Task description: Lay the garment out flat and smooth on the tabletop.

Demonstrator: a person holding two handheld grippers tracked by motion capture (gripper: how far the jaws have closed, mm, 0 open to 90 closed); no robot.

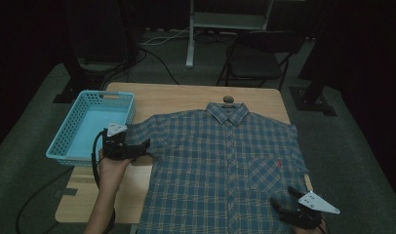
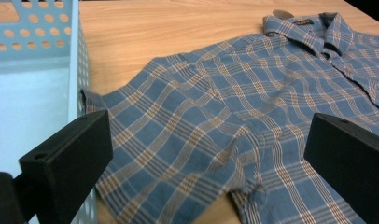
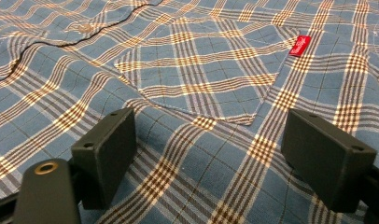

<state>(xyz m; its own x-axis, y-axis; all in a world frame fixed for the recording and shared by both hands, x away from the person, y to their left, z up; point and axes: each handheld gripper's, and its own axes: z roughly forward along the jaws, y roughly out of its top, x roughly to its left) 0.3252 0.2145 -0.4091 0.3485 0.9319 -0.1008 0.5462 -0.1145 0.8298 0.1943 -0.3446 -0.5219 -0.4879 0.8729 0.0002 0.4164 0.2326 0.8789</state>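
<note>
A blue plaid short-sleeved shirt (image 1: 225,161) lies flat and face up on the wooden table (image 1: 176,97), collar at the far side. My left gripper (image 1: 146,148) hovers open over the shirt's left sleeve (image 2: 178,140), beside the basket. My right gripper (image 1: 284,199) stands open above the lower right front of the shirt, just below the chest pocket (image 3: 211,74) with its small red label (image 3: 299,45). Nothing sits between either pair of jaws.
A light blue perforated basket (image 1: 64,141) rests on the table's left edge, right against the sleeve. A small dark round object (image 1: 228,99) lies behind the collar. Beyond the table stand a black chair (image 1: 257,58) and a white frame leg (image 1: 190,39).
</note>
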